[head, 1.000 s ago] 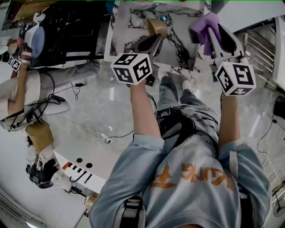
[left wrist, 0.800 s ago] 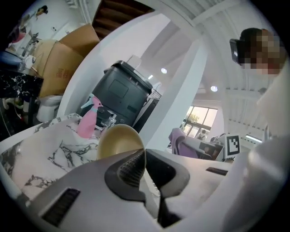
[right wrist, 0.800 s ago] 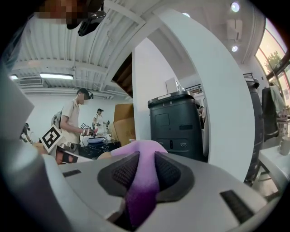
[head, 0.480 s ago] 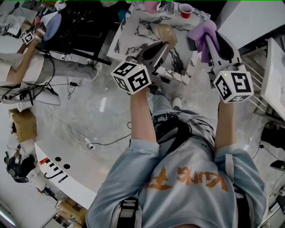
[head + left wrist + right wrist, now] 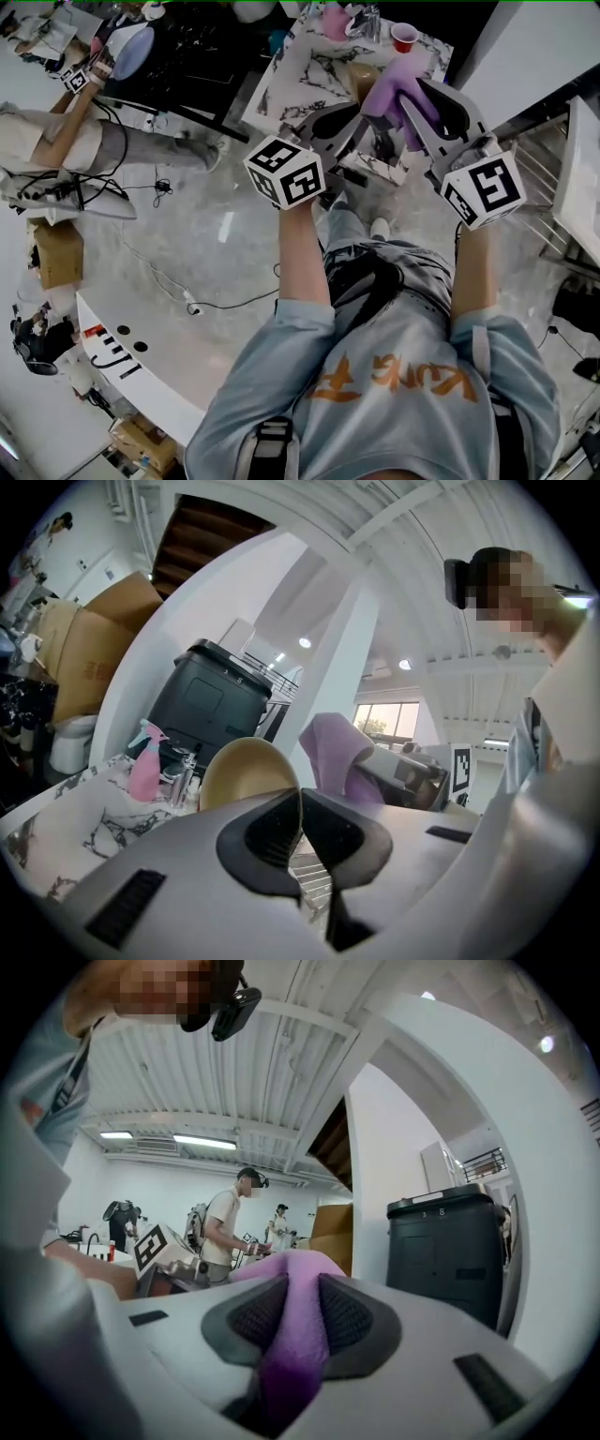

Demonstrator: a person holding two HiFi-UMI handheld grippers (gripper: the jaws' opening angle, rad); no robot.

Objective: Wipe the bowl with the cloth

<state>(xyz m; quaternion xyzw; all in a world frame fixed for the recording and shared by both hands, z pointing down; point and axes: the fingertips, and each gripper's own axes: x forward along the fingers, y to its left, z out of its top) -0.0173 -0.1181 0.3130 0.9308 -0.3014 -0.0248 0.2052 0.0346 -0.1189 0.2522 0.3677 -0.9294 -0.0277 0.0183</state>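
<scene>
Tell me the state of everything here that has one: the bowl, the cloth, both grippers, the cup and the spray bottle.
Bowl: held up by its rim, tipped on edge.
Cloth: bunched, held up beside the bowl.
Left gripper: shut on the bowl's rim.
Right gripper: shut on the cloth.
Red cup: upright on the marble table.
Spray bottle: upright.

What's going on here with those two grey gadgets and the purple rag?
A person holds a hand-held tool in each hand, raised over a marble table. The left tool is clamped on the rim of a tan bowl. The right tool is clamped on a purple cloth, held close beside the bowl. The left gripper view shows a gap between them, so no wiping seems to be happening just now.
</scene>
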